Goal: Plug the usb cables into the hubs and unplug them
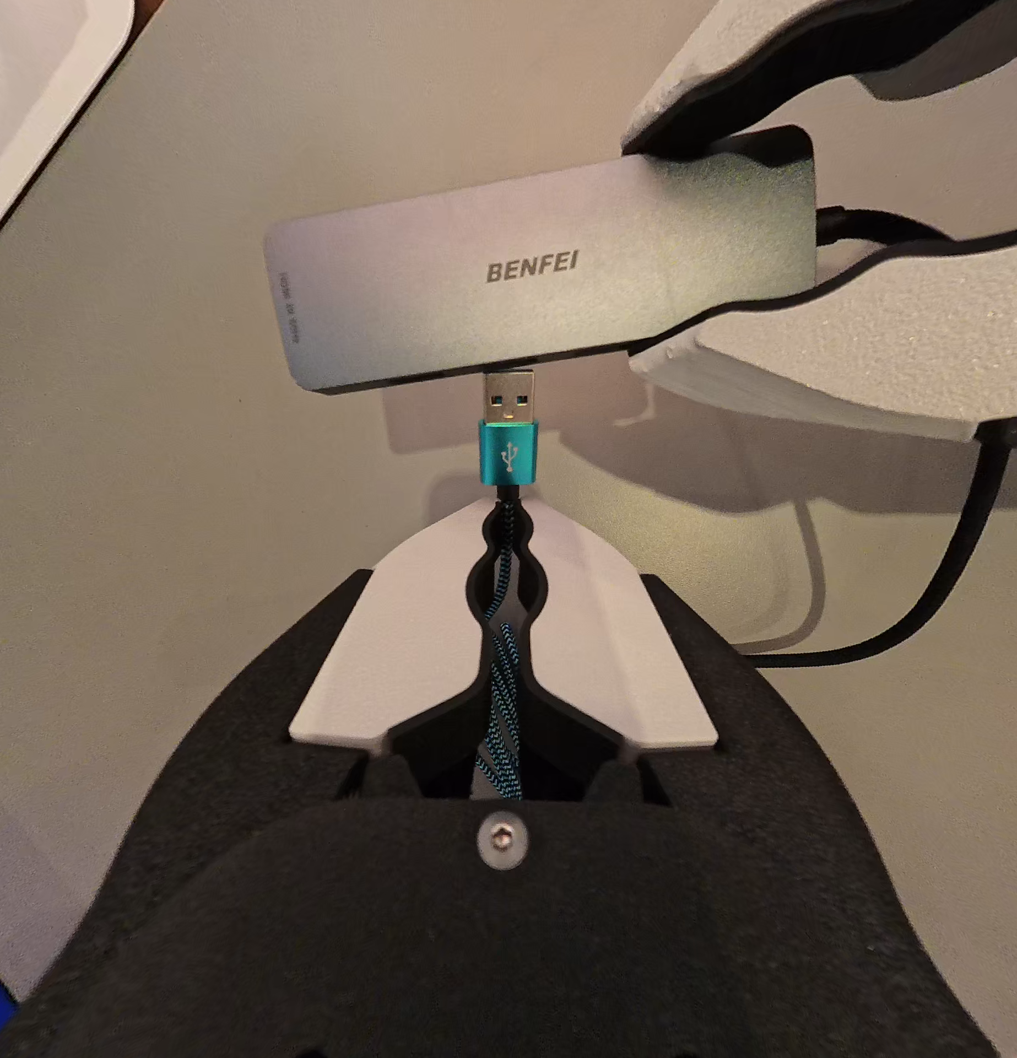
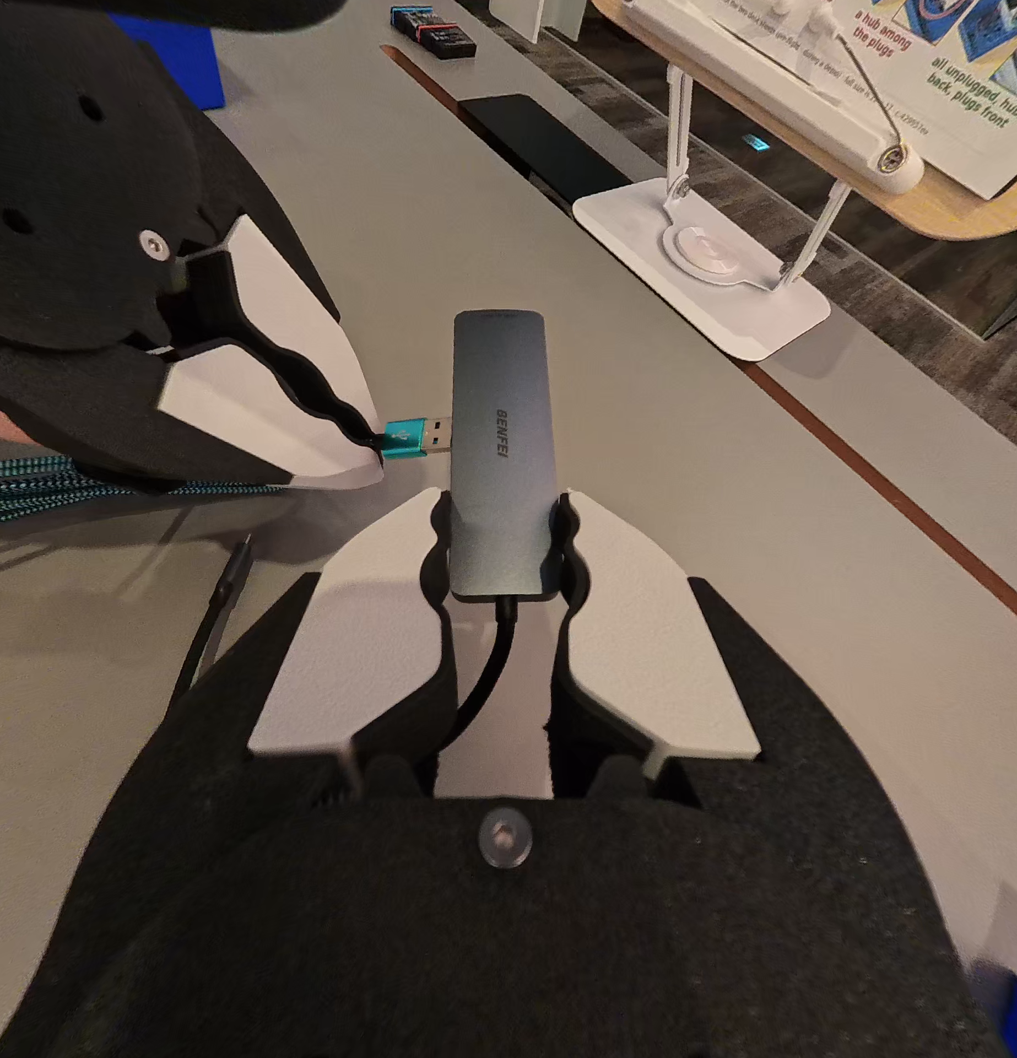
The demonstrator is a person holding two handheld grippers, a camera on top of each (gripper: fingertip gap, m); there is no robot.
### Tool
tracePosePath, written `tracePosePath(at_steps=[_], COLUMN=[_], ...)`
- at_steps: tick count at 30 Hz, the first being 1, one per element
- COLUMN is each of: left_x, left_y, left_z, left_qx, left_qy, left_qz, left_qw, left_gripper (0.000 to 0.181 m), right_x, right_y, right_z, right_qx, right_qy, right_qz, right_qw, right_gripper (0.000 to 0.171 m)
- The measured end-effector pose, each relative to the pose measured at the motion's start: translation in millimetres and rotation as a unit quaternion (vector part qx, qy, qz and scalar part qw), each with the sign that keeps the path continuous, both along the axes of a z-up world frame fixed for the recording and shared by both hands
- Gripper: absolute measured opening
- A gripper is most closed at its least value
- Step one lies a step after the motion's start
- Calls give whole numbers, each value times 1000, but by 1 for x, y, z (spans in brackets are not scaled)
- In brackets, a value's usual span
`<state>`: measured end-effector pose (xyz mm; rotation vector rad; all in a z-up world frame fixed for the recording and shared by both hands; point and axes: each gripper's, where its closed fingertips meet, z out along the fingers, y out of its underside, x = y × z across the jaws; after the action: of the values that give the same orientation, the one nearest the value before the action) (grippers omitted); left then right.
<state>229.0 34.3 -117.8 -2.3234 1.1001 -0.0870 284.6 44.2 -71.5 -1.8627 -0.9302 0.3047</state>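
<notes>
The grey USB hub [image 1: 529,286] carries a dark brand word across its top face and a faint line of small print at one end. The teal plug [image 1: 507,452] of the braided USB cable [image 1: 503,687] shows a white USB trident symbol. A printed sheet [image 2: 952,74] on the white stand [image 2: 701,275] bears red and green lines of text.

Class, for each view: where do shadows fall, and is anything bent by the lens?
Left wrist view: soft doubled shadows of the hub and right gripper on the table. Right wrist view: table edge bows from wide-angle distortion; left gripper shades the braided cable.
</notes>
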Motion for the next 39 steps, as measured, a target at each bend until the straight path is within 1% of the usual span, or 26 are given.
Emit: tracePosePath(at_steps=[7, 13, 17, 23, 31, 39], left_x=[0, 2, 3, 4, 4, 6], left_y=[1, 1, 1, 4, 5, 3], left_z=[-1, 0, 2, 5, 5, 4], left_qx=[-4, -13, -12, 27, 26, 21], left_qy=[-7, -8, -11, -10, -6, -5], left_qz=[1, 4, 7, 8, 6, 5], left_qw=[1000, 1000, 1000, 1000, 1000, 1000], left_gripper=[2, 2, 2, 2, 2, 2], right_x=[0, 1, 3, 3, 3, 3], right_y=[2, 4, 6, 6, 6, 5], right_z=[-1, -4, -10, -16, -15, -16], right_qx=[9, -2, -26, -62, -52, -64], right_qy=[-17, 6, 21, 67, 65, 70], right_qz=[-12, -25, -38, -44, -43, -47], right_qw=[1000, 1000, 999, 995, 996, 994], right_gripper=[35, 35, 35, 35, 35, 35])
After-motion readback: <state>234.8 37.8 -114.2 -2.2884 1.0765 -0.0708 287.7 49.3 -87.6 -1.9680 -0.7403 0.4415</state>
